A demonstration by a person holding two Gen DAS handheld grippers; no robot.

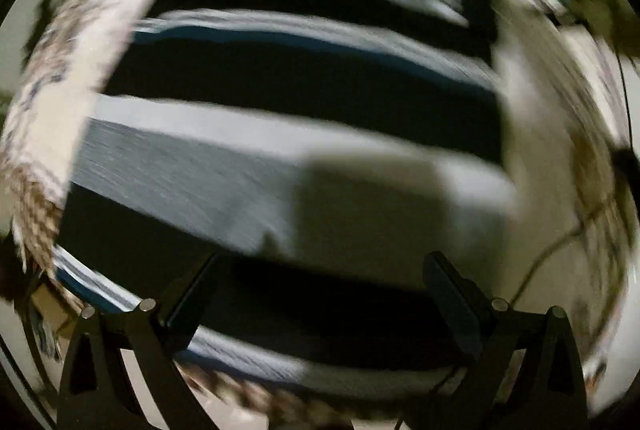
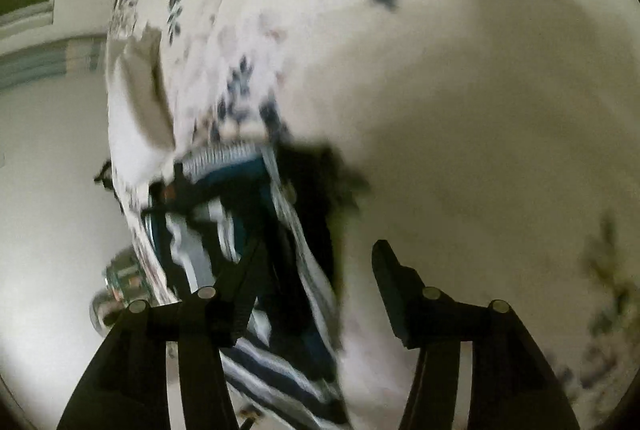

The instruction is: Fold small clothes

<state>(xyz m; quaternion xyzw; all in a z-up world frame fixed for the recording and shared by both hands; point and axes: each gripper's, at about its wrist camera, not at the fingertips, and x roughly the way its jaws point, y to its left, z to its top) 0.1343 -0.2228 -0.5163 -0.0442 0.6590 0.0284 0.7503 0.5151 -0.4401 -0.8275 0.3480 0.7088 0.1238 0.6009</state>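
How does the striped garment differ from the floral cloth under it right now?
The striped garment has broad black, white and blue bands; the floral cloth is cream with scattered blue and brown sprigs. The striped garment is smaller and lies bunched on top in the right wrist view; the floral cloth spreads wide beneath it. Both are soft fabric, blurred here.

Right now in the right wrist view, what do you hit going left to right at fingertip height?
Pale floor → floral-print cloth edge → striped garment, lying partly behind the gripper's left finger → plain cream cloth → right finger → more cream cloth.
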